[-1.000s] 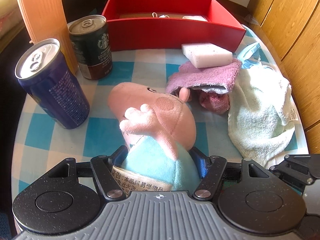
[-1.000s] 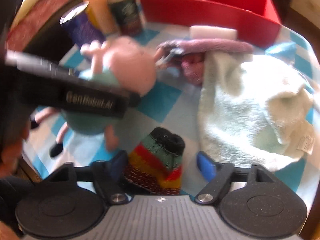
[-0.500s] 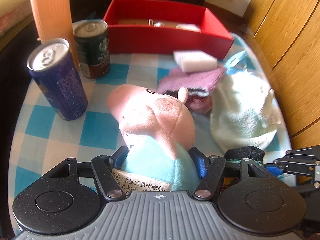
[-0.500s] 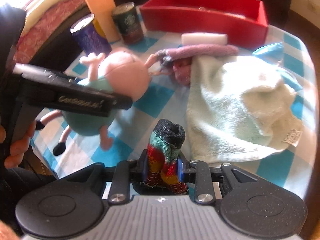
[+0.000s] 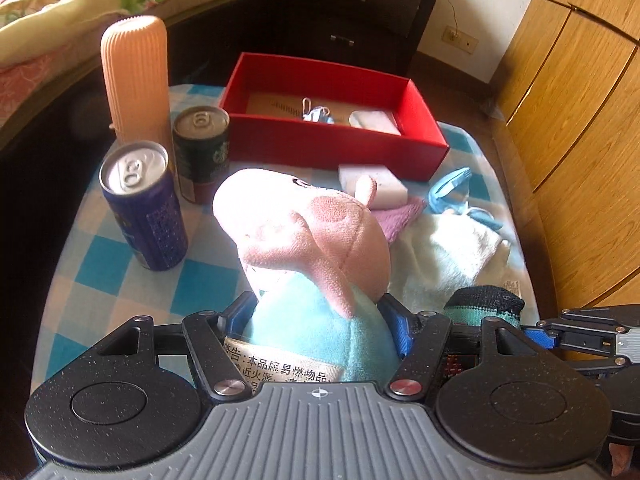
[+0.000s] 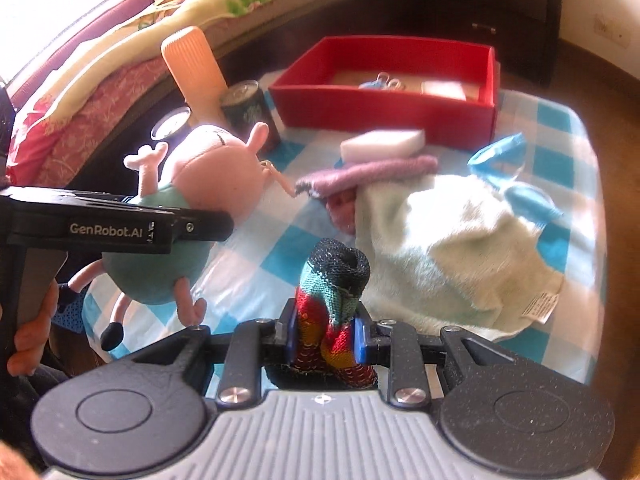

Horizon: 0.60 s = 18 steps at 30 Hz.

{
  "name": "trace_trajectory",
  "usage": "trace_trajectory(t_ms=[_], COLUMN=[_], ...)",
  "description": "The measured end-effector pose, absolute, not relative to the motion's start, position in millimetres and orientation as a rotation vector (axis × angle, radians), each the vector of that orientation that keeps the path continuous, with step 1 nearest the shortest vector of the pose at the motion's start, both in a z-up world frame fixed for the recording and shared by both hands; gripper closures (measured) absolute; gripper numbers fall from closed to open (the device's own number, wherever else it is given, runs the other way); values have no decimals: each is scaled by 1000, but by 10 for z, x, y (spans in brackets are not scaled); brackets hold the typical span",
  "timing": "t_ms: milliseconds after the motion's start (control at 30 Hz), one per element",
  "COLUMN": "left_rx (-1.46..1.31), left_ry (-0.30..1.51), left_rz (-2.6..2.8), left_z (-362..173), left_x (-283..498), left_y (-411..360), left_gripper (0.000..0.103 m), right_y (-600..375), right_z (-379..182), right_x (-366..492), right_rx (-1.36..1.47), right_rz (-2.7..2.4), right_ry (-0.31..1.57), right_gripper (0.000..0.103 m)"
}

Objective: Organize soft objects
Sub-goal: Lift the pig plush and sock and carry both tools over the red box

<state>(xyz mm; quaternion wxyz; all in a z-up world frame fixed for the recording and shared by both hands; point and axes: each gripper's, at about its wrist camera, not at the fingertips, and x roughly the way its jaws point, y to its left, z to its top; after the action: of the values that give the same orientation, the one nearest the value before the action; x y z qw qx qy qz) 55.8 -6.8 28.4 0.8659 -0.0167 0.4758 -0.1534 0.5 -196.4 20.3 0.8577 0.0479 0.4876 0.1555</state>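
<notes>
A plush pig (image 5: 312, 232) with a pink head and pale blue body is held off the checked tablecloth, and my left gripper (image 5: 320, 312) is shut on its body. In the right wrist view the pig (image 6: 208, 176) hangs at the left with its legs dangling. My right gripper (image 6: 326, 332) is shut on a striped knitted sock (image 6: 336, 276), which stands up between the pads. The sock's dark cuff (image 5: 484, 300) also shows at the lower right of the left wrist view. A red box (image 5: 332, 144) stands open at the far side of the table.
A pale green towel (image 6: 460, 248), a purple cloth (image 6: 376, 170) and a white sponge (image 6: 380, 142) lie in front of the box. A blue can (image 5: 144, 208), a dark can (image 5: 202, 148) and a peach ribbed bottle (image 5: 134, 80) stand at the left. Wooden cabinets are on the right.
The right gripper's jaws closed on the sock and lifted it off the cloth. Both grippers rose, so the table and box look farther away. The pig stayed gripped.
</notes>
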Motion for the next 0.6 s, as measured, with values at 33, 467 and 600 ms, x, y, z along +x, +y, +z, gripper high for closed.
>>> trace_trajectory(t_ms=[33, 467, 600], left_rx=[-29, -51, -61], left_ry=[995, 920, 910], left_rz=[-320, -360, -357], left_z=[313, 582, 556], left_x=[575, 1010, 1177], left_y=[-95, -367, -419], left_gripper=[37, 37, 37], right_y=[-1975, -2242, -2281], right_z=[240, 609, 619], right_x=[18, 593, 768], right_rx=[99, 117, 115], right_rz=[323, 230, 212], right_ry=[1016, 909, 895], right_gripper=[98, 98, 98])
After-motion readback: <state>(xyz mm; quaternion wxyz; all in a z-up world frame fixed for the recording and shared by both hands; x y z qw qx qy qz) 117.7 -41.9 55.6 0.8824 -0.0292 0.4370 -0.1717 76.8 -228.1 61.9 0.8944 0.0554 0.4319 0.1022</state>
